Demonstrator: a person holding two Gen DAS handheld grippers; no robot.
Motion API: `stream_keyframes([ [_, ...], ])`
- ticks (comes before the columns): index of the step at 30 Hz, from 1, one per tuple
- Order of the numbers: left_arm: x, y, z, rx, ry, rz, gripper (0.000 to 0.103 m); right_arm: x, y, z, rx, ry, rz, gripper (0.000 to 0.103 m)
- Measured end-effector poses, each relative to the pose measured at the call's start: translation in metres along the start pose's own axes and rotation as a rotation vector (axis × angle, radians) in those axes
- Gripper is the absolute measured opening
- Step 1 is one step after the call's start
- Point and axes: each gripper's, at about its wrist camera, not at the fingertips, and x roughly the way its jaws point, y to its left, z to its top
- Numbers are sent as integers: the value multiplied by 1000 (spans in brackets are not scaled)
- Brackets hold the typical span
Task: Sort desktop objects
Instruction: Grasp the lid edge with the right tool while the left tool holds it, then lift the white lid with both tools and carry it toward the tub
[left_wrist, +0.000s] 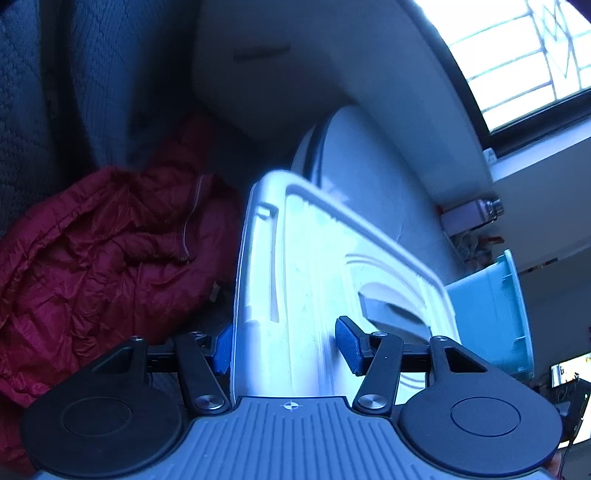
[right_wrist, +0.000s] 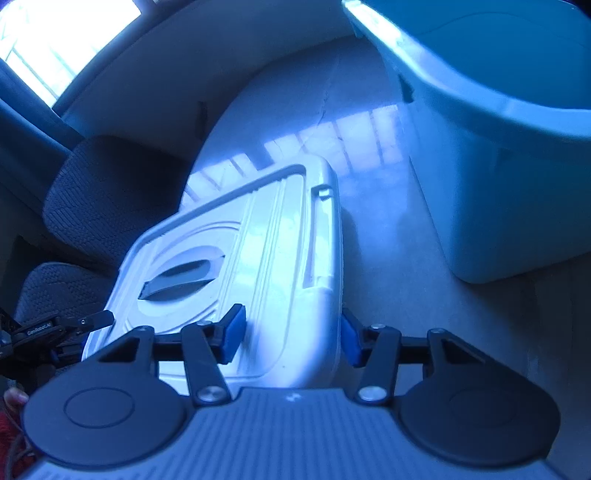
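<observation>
A white plastic box lid (left_wrist: 295, 266) with a grey recessed handle (left_wrist: 391, 314) is held between both grippers, tilted above the table. My left gripper (left_wrist: 286, 349) is shut on one long rim of the white lid, with blue pads on either side. In the right wrist view the lid (right_wrist: 266, 236) fills the middle, and my right gripper (right_wrist: 291, 341) is shut on its opposite rim. A left gripper finger (right_wrist: 88, 320) touches the lid's far left side. A teal plastic bin (right_wrist: 509, 158) stands open just right of the lid, also seen as the bin (left_wrist: 487, 314).
The pale round table (right_wrist: 373, 173) lies under the lid and bin. A crumpled red jacket (left_wrist: 103, 258) lies beside dark fabric seats (right_wrist: 103, 195). A metal-capped bottle (left_wrist: 476, 212) stands at the table's far side under a bright window (left_wrist: 517, 55).
</observation>
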Motion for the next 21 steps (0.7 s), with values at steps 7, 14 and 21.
stream_keyframes([
  [7, -17, -20, -4, 46, -27, -9, 57, -33, 2, -6, -27, -58, 8, 52],
  [14, -36, -41, -5, 92, -57, -30, 57, -63, 7, -13, -47, -118, 12, 52],
  [21, -56, -61, -14, 141, -74, -48, 57, -90, 4, -27, -52, -169, 12, 52],
])
